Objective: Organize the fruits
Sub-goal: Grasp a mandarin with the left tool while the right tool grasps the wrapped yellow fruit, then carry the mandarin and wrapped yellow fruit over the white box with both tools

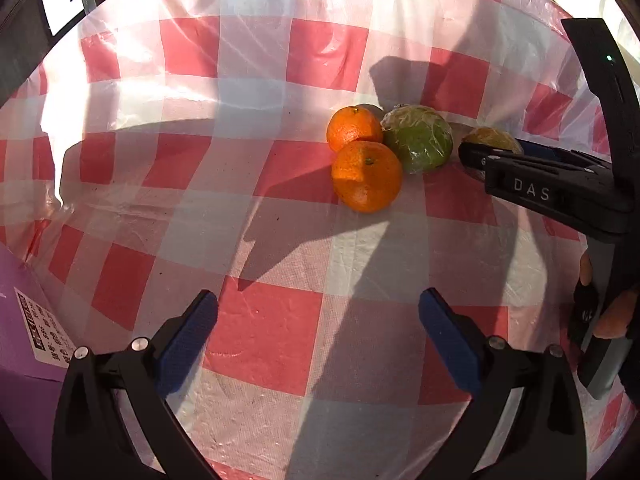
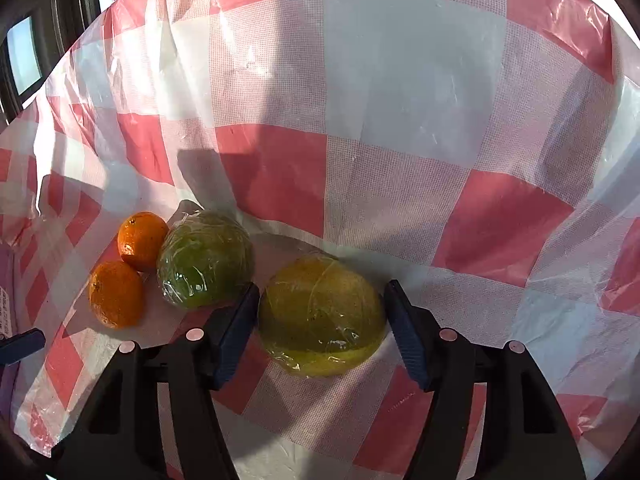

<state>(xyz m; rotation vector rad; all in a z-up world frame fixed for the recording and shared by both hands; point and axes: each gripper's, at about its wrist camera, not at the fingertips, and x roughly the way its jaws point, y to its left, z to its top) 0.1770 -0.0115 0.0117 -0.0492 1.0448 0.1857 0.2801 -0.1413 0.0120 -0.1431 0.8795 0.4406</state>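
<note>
Now the right gripper [image 2: 322,320] stands about half spread, one blue pad on each side of the yellow-green wrapped fruit [image 2: 322,316]; its left pad looks to be touching the clear wrap, while at its right pad contact cannot be told for sure, so the fruit sits between the pads on the desk [image 2: 400,80] and a firm pinch cannot be confirmed. That fruit serves as the landmark: just to its left lies a second wrapped fruit [image 2: 205,258], greener, close beside it but apart, and further left of that are two bare oranges [image 2: 142,240] touching each other, the nearer one [image 2: 116,294] lying towards the camera. So the count is four fruits: two wrapped in clear film, two unwrapped oranges. The left gripper [image 1: 318,340] is spread wide, nothing between its blue pads, hovering over the red-and-white checked cloth well short of the oranges. From the left wrist view the right gripper comes in from the right side, its tips at the yellow-green fruit, and fingers [image 1: 612,316] of the person's hand show on its handle. A purple box [image 1: 24,340] with a white label lies at the far left of the cloth, well apart from the landmark fruit.
</note>
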